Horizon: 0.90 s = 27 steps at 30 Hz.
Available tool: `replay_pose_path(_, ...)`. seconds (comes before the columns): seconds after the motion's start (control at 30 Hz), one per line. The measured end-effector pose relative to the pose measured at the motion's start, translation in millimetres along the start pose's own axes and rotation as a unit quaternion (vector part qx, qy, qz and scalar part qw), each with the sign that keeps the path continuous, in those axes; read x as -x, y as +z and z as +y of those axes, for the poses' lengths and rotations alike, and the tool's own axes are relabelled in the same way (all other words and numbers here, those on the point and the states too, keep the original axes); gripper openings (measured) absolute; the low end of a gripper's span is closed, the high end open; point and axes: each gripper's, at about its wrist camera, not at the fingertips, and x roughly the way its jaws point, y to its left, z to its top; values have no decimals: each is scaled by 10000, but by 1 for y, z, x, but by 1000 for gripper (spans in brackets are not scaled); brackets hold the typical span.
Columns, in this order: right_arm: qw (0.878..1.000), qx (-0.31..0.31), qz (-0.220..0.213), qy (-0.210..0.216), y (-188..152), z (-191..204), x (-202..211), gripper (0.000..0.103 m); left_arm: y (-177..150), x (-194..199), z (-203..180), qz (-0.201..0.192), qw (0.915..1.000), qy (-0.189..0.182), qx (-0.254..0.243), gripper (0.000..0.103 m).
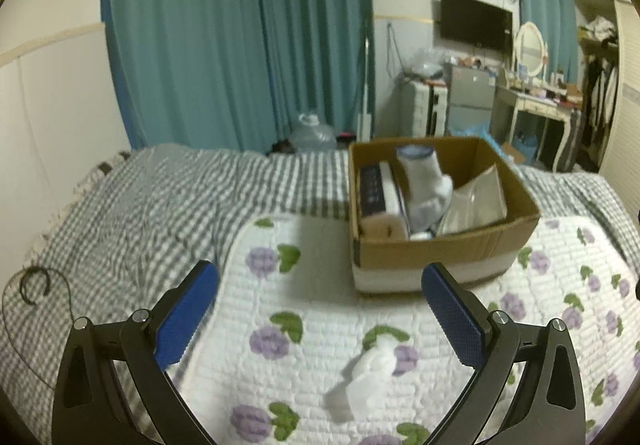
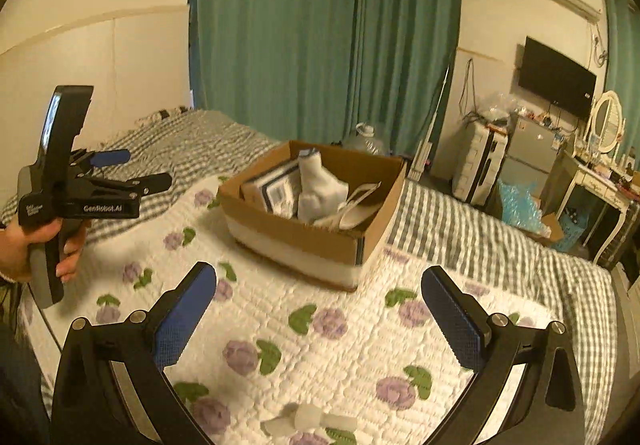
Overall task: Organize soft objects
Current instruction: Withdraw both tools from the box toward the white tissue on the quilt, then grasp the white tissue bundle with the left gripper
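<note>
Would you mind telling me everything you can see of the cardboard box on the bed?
The cardboard box is brown corrugated card, open-topped, with a white band around its base. It sits flat on the floral quilted mat, beyond both open hand-held grippers, touched by neither. Inside, a white sock stands upright in the middle, a dark-and-white folded item leans at one side, and a shiny clear packet lies at the other.

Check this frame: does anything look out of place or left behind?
One thing: a small crumpled white soft item lies loose on the floral quilted mat, outside the brown cardboard box that holds the other items. Both grippers, left and right, are open and empty.
</note>
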Motion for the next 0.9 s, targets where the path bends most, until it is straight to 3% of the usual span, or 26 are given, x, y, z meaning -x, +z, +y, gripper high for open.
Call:
replay_pose_path(0.1,9998,70,153,46,-14,2,-7,102,-10,-10,-3,178,9998,-32,-51,103)
replay_pose_path(0.2,9994,124,313,125,-27,4,-16,90,-18,-18,-8,290,9995,-76,-133,103)
replay_pose_path(0.6,9939,200,1036,305,-76,0,-48,73,-54,-59,-29,822,9953,-174,-490,102)
replay_pose_path(0.67,9926,206,1152,322,-84,-2,-54,69,-61,-67,-32,982,9935,-203,-533,92)
replay_pose_path(0.83,9893,253,1394,360,-103,-4,-64,67,-75,-84,-37,1359,9887,-249,-584,88)
replay_pose_path(0.9,9874,218,1521,374,-111,-5,-68,63,-83,-91,-39,1552,9855,-245,-644,74)
